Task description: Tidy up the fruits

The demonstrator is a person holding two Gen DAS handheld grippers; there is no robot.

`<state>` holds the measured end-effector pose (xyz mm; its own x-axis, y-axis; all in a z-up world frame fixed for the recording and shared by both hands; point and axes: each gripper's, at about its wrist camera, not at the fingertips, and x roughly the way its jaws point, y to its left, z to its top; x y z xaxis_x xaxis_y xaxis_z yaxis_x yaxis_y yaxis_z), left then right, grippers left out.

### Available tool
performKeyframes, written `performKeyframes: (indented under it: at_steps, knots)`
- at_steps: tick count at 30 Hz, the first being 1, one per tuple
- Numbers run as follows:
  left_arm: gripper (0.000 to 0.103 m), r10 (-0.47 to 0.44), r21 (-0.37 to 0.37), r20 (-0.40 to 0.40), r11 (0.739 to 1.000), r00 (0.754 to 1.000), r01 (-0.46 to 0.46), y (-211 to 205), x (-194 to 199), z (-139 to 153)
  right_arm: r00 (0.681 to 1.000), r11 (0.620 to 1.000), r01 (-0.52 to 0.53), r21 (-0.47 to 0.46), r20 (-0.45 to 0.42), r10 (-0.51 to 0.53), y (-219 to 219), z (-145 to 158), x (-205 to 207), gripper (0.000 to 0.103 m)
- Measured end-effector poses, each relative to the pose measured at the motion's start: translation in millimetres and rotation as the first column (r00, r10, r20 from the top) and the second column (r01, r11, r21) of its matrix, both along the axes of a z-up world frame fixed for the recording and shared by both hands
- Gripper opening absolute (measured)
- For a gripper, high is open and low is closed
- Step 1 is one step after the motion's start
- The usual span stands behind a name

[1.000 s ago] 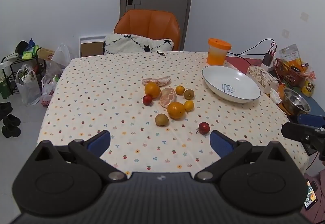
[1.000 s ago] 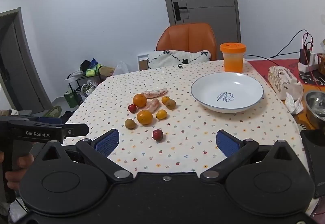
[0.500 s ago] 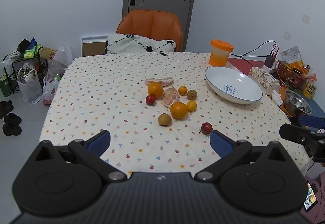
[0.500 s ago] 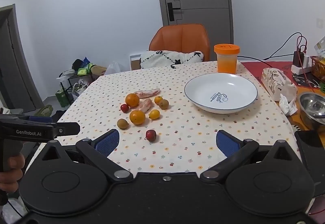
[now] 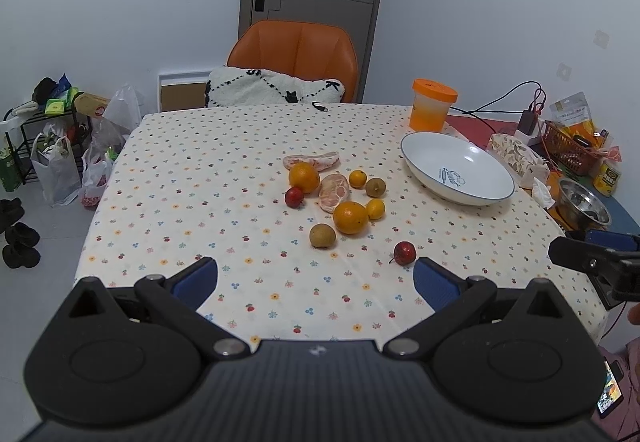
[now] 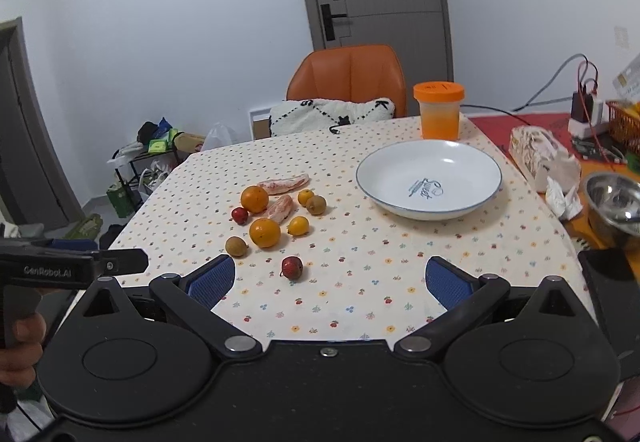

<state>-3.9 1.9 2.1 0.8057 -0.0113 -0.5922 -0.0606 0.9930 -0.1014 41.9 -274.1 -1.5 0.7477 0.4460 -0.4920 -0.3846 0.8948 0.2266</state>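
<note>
Several fruits lie grouped mid-table: two oranges point(image 5: 350, 217) point(image 6: 264, 232), small yellow citrus point(image 5: 375, 208), brown kiwis point(image 5: 322, 235), peeled pomelo pieces point(image 5: 333, 192), a red fruit point(image 5: 294, 197). Another small red fruit point(image 5: 404, 252) point(image 6: 291, 267) lies alone nearest me. An empty white bowl point(image 5: 457, 168) point(image 6: 429, 184) sits to the right. My left gripper point(image 5: 316, 278) is open above the near table edge, holding nothing. My right gripper point(image 6: 327, 277) is open too, with the lone red fruit just ahead of its left finger.
An orange-lidded jar point(image 5: 431, 110) stands behind the bowl. A tissue pack point(image 6: 540, 155), steel bowl point(image 6: 612, 201), basket and cables crowd the right side. An orange chair point(image 5: 296, 59) with a cushion faces the far edge. Bags and a rack point(image 5: 52, 145) sit on the floor left.
Both grippers have drawn back and risen a little, so the table looks slightly smaller and farther. Fruits and bowl have not moved; jaws stay open.
</note>
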Motion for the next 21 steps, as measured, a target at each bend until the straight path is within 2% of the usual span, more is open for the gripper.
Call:
performKeyframes:
  at_steps: [7,11,16,21]
  knots:
    - [0.103,0.003,-0.002,0.0,1.0,1.0,-0.003,-0.2,0.5,-0.2,1.0,1.0,0.027,-0.003,-0.005,-0.027,-2.8,-2.7,0.8,0.103]
    - [0.103,0.001,-0.004,0.0,1.0,1.0,-0.001,0.6,0.4,0.0,1.0,0.999,0.014,-0.036,0.013,-0.014,0.6,-3.1,-1.1,0.103]
    - [0.103,0.0,-0.004,0.003,1.0,1.0,0.0,1.0,0.0,-0.3,1.0,0.999,0.01,-0.032,-0.009,-0.01,1.5,-5.7,1.2,0.103]
    - [0.103,0.005,-0.008,0.006,1.0,1.0,-0.005,1.7,-0.6,0.2,1.0,0.999,0.018,-0.04,0.005,-0.018,2.5,-6.4,-0.1,0.103]
